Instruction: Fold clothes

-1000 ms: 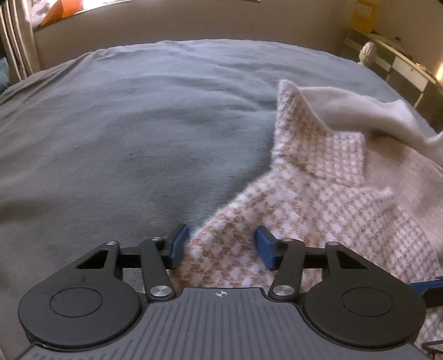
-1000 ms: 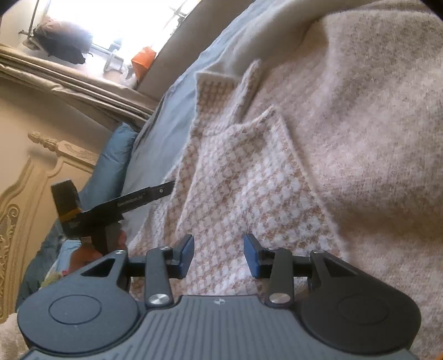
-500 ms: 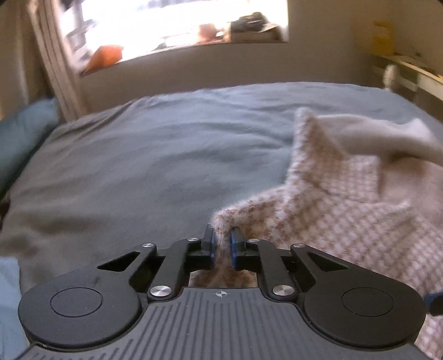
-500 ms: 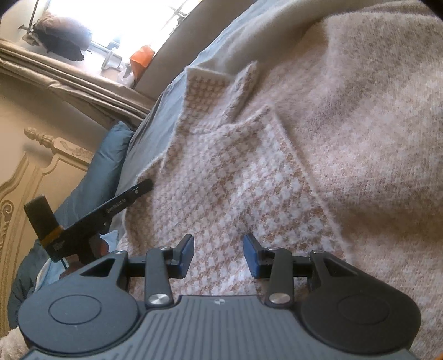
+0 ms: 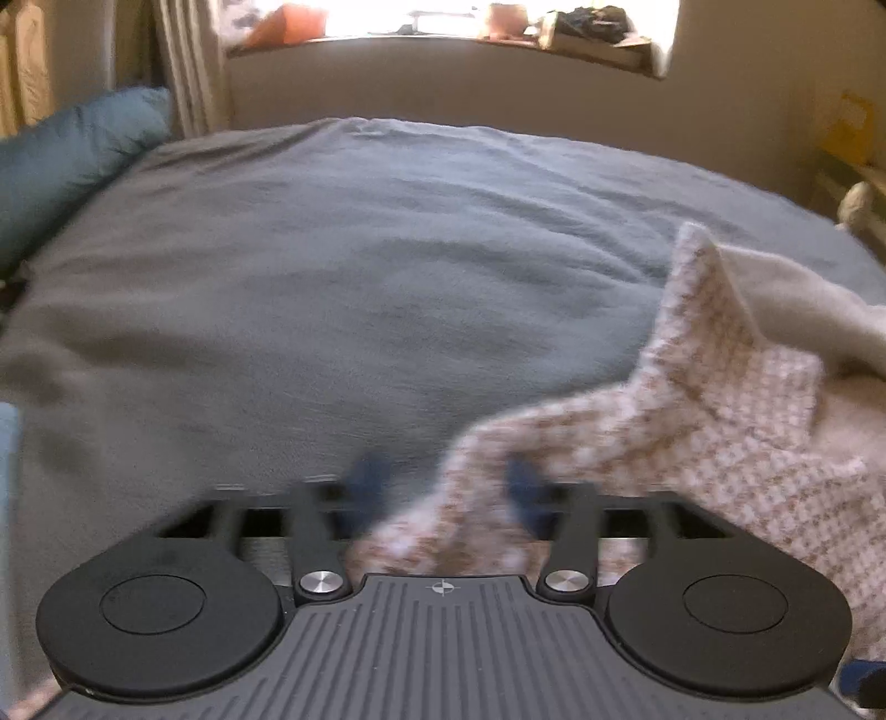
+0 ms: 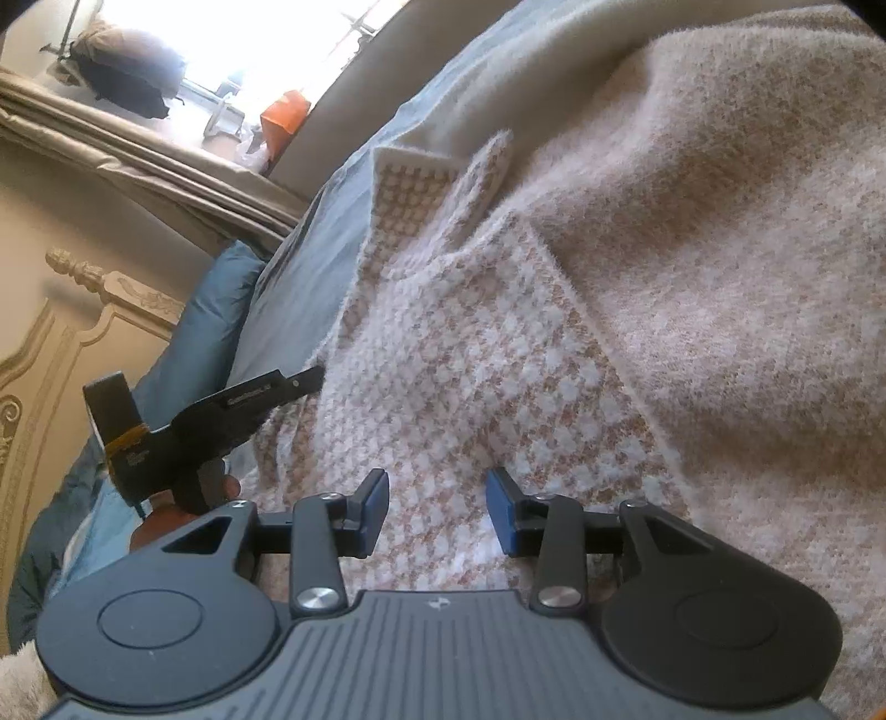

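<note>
A fuzzy beige-and-white houndstooth garment (image 5: 692, 432) lies on the grey bedspread (image 5: 332, 288), with its plain cream inner side (image 5: 803, 299) turned up at the right. My left gripper (image 5: 446, 487) is open and blurred; the garment's near corner lies loose between the fingers and over the right one. In the right wrist view the garment (image 6: 498, 376) fills the middle and right. My right gripper (image 6: 437, 509) hovers open just above it with nothing held. The left gripper (image 6: 221, 421) shows there at the garment's left edge, with a hand (image 6: 166, 515) under it.
A teal pillow (image 5: 66, 166) lies at the bed's left end by an ornate cream headboard (image 6: 66, 343). A windowsill (image 5: 443, 33) with clutter and curtains runs beyond the bed. Bare bedspread stretches left of the garment.
My left gripper pinched the garment's corner half a second ago; its fingers have since spread apart and the corner lies loose. The right gripper has stayed open in place.
</note>
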`<move>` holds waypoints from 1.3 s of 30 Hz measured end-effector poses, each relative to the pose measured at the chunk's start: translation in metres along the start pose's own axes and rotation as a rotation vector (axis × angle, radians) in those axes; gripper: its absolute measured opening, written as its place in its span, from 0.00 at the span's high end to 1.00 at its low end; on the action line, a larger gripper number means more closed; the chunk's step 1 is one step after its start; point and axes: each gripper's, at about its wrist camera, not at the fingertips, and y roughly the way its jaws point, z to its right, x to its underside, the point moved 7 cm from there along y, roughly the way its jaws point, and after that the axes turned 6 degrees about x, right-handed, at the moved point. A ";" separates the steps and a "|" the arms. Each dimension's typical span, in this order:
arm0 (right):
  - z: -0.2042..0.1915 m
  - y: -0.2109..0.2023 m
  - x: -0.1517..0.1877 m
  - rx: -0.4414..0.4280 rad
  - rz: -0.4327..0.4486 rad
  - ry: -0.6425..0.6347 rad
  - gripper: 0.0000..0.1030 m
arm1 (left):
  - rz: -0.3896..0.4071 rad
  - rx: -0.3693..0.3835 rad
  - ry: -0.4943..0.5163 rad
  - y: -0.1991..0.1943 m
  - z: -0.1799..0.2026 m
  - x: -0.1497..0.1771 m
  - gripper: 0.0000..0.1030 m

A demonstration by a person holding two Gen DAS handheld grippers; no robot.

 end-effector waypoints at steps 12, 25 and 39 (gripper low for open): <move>-0.022 -0.188 -0.017 0.214 0.387 -0.292 0.58 | 0.064 -0.008 0.202 -0.127 0.038 0.018 0.20; -0.018 -0.220 0.090 0.328 0.335 -0.502 0.35 | -0.079 0.208 0.422 -0.204 0.144 0.186 0.06; 0.013 -0.170 0.185 0.412 0.147 -0.602 0.76 | -0.286 0.182 0.156 -0.182 0.126 0.261 0.00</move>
